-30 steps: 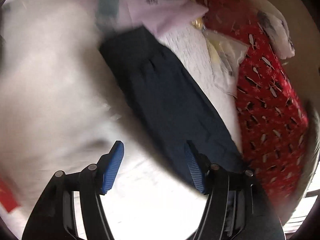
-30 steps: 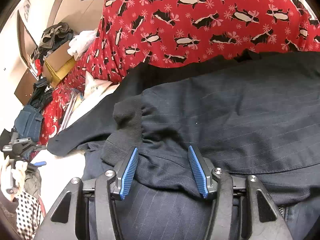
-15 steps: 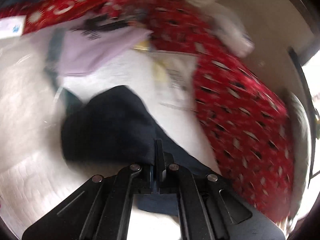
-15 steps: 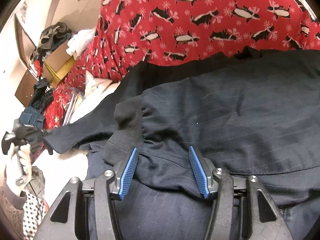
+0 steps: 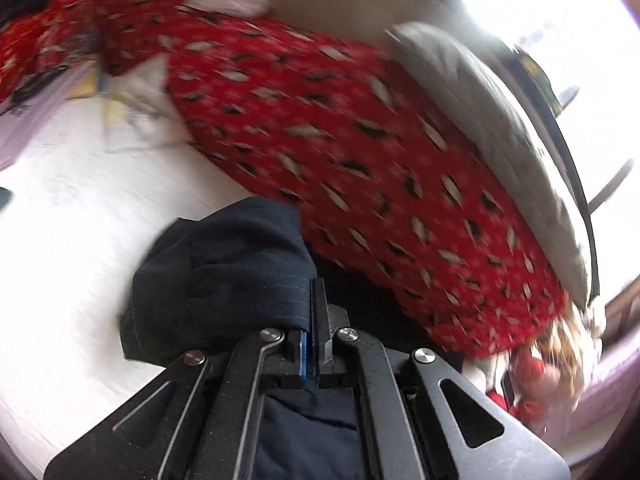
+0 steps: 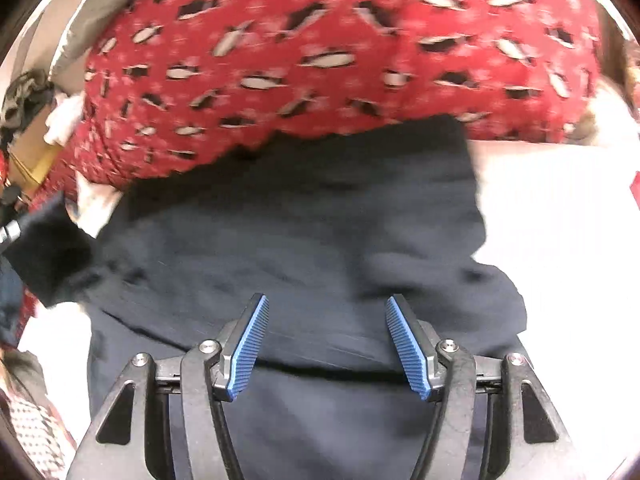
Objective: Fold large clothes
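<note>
Left gripper (image 5: 311,312), spread a second ago over the trousers (image 6: 304,240), is now pressed together on a hemmed edge — cloth bunched and lifted off the white sheet (image 5: 72,240). Right gripper (image 6: 326,344) stays spread, jaws over the dark trousers beside the red penguin blanket (image 6: 320,48). Blur suggests motion — a fold looks under way.

Left gripper (image 5: 311,312) pinches dark trousers (image 5: 224,280) beside red penguin blanket (image 5: 360,152)
</note>
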Tool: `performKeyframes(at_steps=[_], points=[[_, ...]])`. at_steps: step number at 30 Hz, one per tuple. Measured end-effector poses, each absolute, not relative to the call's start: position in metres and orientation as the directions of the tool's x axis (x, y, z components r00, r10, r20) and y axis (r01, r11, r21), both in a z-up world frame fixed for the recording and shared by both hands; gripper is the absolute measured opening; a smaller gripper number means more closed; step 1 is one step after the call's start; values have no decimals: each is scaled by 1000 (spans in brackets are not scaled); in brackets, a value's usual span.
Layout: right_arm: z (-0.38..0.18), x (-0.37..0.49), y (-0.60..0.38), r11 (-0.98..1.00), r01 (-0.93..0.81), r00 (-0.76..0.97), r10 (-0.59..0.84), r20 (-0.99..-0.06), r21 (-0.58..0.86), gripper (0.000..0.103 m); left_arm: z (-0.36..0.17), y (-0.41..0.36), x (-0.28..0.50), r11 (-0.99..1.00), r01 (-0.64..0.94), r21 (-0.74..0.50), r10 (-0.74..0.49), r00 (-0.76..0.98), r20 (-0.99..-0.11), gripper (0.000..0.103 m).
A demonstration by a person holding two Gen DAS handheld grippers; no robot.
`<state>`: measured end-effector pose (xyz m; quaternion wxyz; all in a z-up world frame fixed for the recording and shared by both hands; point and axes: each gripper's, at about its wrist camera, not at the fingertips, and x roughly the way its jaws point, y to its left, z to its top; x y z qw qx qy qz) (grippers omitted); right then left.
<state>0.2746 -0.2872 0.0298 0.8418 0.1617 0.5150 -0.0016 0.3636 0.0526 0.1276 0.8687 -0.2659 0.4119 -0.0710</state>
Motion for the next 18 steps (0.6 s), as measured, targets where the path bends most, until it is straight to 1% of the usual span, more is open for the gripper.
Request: performKeyframes(at_steps=[3,5,7,9,10,13,16,17,18], points=[[0,258,-309,932,182,428,211,-879,312,65,122,8,362,853,-52,-519,-382,614,-691,0],[-3,244,-311,929,140,507,231,-831,344,67,114,-26,361,856,-24,-517,-411,576,-707,0],[-5,236,-305,938,120,545,212,-811,325,71,102,-60,361,861,7,-509,-435,529,-728,0],[-6,232,-294,959,90,570,171,-803,268,77,84,-98,359,876,46,-480,-442,474,-762,0],[-7,231,-289,969,76,574,152,-804,237,81,75,-114,360,884,66,-464,-441,448,-777,0],[-9,231,-275,987,48,578,100,-810,156,84,40,-153,362,912,98,-398,-405,365,-838,0],[-10,233,-278,985,47,580,108,-807,166,84,-2,-170,369,933,85,-349,-359,254,-898,2],[-9,231,-279,983,47,583,115,-804,175,84,-11,-171,370,937,91,-337,-349,220,-911,3],[-10,230,-281,983,47,585,119,-802,180,84,-11,-169,368,931,111,-347,-363,228,-903,4]])
